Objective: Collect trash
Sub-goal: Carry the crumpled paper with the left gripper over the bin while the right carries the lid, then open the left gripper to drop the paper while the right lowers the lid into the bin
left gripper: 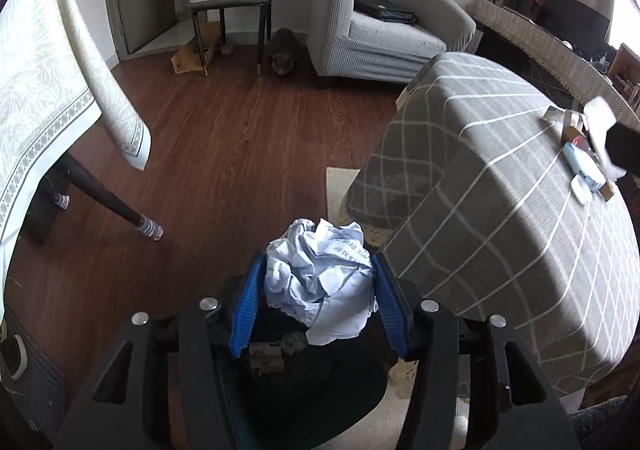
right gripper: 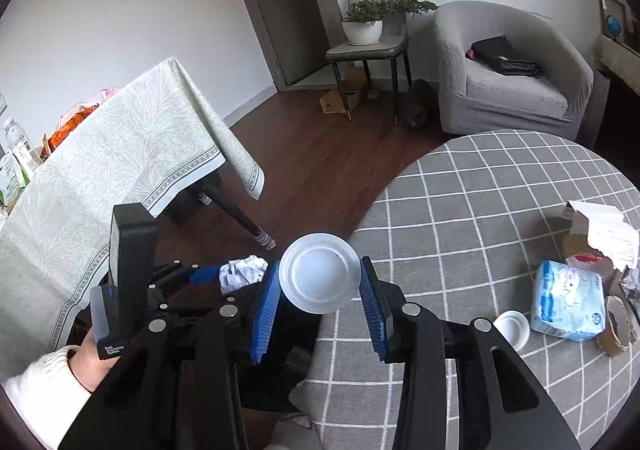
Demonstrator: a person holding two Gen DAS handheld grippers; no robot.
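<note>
Your left gripper (left gripper: 318, 278) is clamped on a paper ball (left gripper: 320, 282) over the wood floor (left gripper: 240, 121). Your right gripper (right gripper: 320, 290) pinches a plastic cup (right gripper: 320, 278) at the edge of the checked tablecloth (right gripper: 480, 189); armchair (right gripper: 512, 69) and plant (right gripper: 364, 21) at the back.

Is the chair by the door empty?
No, a potted plant in a white pot sits on the seat of the chair.

The crumpled paper (left gripper: 320, 282) bore printed lines too distorted to read, and the black device's (right gripper: 120, 290) small white label stayed illegible.
</note>
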